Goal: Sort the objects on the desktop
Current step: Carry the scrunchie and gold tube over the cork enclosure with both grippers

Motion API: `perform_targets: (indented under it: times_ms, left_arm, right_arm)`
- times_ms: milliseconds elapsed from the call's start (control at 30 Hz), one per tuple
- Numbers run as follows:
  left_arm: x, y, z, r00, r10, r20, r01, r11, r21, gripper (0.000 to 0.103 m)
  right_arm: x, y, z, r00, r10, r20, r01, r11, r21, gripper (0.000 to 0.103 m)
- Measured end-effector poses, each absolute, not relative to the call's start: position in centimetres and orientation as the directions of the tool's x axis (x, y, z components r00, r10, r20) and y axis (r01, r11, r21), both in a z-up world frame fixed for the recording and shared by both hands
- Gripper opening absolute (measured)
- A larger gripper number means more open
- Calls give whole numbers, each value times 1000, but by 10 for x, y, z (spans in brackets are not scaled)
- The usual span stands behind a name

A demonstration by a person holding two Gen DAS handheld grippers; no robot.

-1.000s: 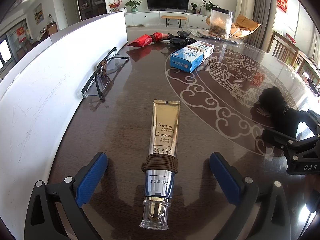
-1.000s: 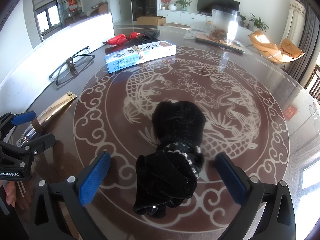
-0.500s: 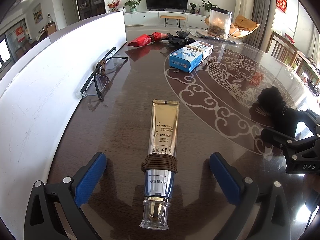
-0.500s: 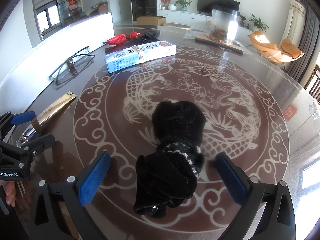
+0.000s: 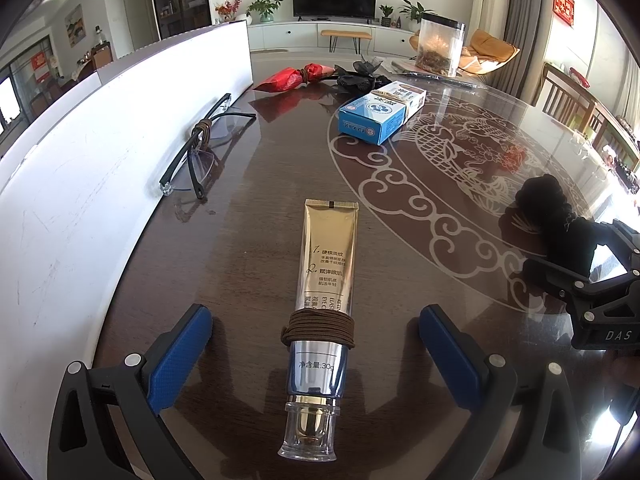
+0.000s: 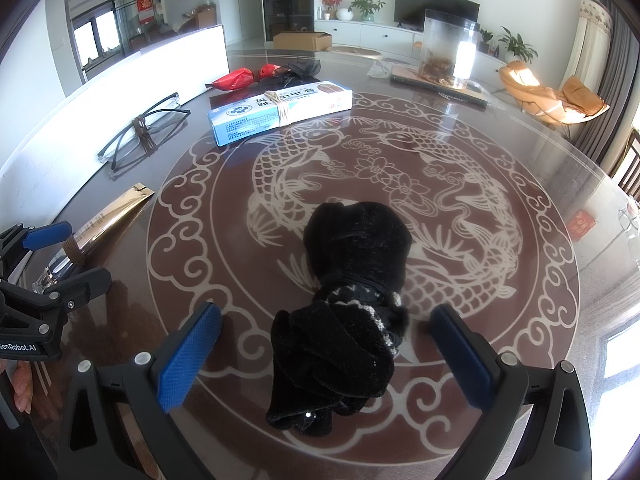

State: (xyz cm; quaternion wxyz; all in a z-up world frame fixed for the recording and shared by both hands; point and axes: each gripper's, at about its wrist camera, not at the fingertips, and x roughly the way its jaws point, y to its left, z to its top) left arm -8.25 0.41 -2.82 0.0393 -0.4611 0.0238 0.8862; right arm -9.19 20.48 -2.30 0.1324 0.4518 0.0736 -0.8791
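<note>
A gold and silver cream tube with brown cord wound around it lies on the dark table, cap toward me, between the wide-apart blue pads of my left gripper, which is open. A black rolled cloth bundle lies between the pads of my right gripper, also open. Neither gripper touches its object. From the right wrist view the tube and the left gripper show at the left edge. The bundle shows at right in the left wrist view.
Folded glasses tied with cord lie by a white board along the left. A blue and white box, a red wrapped packet and a black item sit farther back. A clear jar stands at the far edge.
</note>
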Motion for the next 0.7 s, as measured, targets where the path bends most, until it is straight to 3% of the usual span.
perform_targets:
  times_ms: [333,367,400,433,467,533,567,700]
  left_arm:
    - [-71,2,-27,-565,59,-823,-114,-994,7,101]
    - [-68,2,-25,-572,58,-818,-110,-994,7,88]
    - [-66,2,-22,-583,58,-810,-111,-994,9,61]
    - [-65,2,-19,-592,59,-804,-113,-993,11,48]
    - [-65,1,-18,-597,65,-800,-114,-993,4,28]
    - [-64,-3,-17,-595,101,-797,-117,-992,-38,28]
    - [-63,-6,-15,-593,154,-791,-128,-987,-97,28]
    - [-46,-17,3,-629,252,-735,-136,-967,-215,28]
  right_arm:
    - [-93,205,-23,-552,-166,-817,304,-953,-11,103]
    - [-95,204,-22,-528,-167,-833,316,-949,-10,103]
    - [-97,203,-21,-502,-168,-849,331,-944,-9,103]
    - [-99,203,-21,-485,-175,-857,349,-937,-6,103]
    - [-99,204,-20,-481,-195,-854,373,-928,1,98]
    - [-95,206,-13,-516,-205,-832,385,-923,-12,54]
    - [-95,209,-9,-522,-187,-832,368,-930,-22,36]
    - [-70,221,14,-552,-259,-792,345,-936,66,36]
